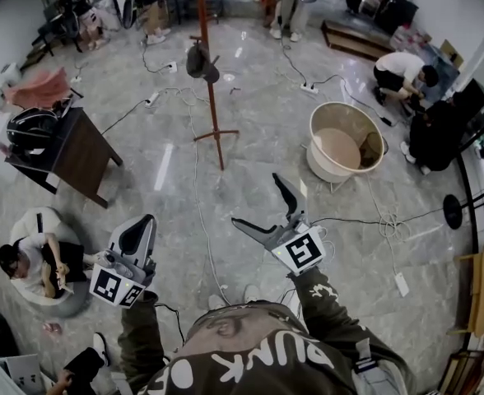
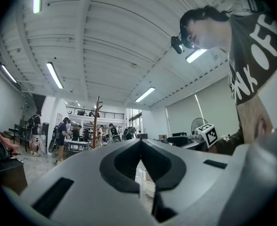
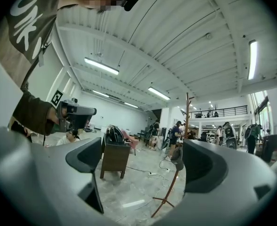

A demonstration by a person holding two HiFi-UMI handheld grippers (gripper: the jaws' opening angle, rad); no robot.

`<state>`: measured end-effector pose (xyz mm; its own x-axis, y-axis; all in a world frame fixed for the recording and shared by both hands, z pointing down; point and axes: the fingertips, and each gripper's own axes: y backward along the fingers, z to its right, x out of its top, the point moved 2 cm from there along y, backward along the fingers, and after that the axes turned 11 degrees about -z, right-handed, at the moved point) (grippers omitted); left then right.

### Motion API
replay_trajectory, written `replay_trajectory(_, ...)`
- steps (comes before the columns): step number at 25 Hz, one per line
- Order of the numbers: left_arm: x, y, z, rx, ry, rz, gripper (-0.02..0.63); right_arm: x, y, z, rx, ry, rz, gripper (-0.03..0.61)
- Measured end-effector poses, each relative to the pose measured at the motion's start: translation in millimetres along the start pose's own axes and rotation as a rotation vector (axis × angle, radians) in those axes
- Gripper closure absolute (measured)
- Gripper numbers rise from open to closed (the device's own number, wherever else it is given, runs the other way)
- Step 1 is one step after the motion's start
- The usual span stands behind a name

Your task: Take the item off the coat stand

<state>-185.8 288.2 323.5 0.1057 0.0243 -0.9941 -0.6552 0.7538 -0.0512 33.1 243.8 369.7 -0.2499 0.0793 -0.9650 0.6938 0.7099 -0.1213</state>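
Nearest, the left hand-held gripper (image 1: pixel 146 224) has its jaws together with nothing in them. Beside it, the right hand-held gripper (image 1: pixel 255 199) has its jaws spread wide, nothing between them. Farther off on the floor, the coat stand (image 1: pixel 212 97) carries a dark hat (image 1: pixel 199 61) on a peg, well apart from both.

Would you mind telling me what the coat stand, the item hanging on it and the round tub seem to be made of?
Coat stand: likely wood, reddish-brown, with pegs and splayed feet.
Hanging item: probably soft fabric, dark and matte, drooping.
Tub: seemingly plastic, smooth beige wall; uncertain.
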Motion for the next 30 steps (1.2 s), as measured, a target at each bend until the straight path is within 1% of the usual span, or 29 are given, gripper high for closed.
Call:
replay_trajectory(4,3.3,-20.9,13.9,0.006,-0.007,-0.006,0.609,-7.6,8.5,20.5,0.009,0.002,0.003,0.052)
replay_trajectory(10,4.3,-41.3,33.2,0.017,0.006,-0.013,0.609,-17.6,19.2,46.9,0.023,0.004,0.015,0.051)
replay_trajectory(17,-0.9,-65.8,27.7,0.019,0.010,-0.048,0.609,-25.3,11.1,74.5,0.016,-0.009,0.025,0.051)
replay_trajectory(23,-13.2,-101.4,-5.7,-0.013,0.020,-0.044,0.609,-36.2,-21.9,100.7,-0.004,-0.009,0.003,0.051)
replay_trajectory(27,-20.9,-133.2,-49.5,-0.037,0.032,-0.025,0.609,-40.3,-61.2,124.7,-0.027,0.000,-0.026,0.051)
replay_trajectory(30,-24.4,-156.2,-89.2,-0.054,0.046,-0.018,0.609,-35.7,-99.8,144.2,-0.041,0.002,-0.036,0.051)
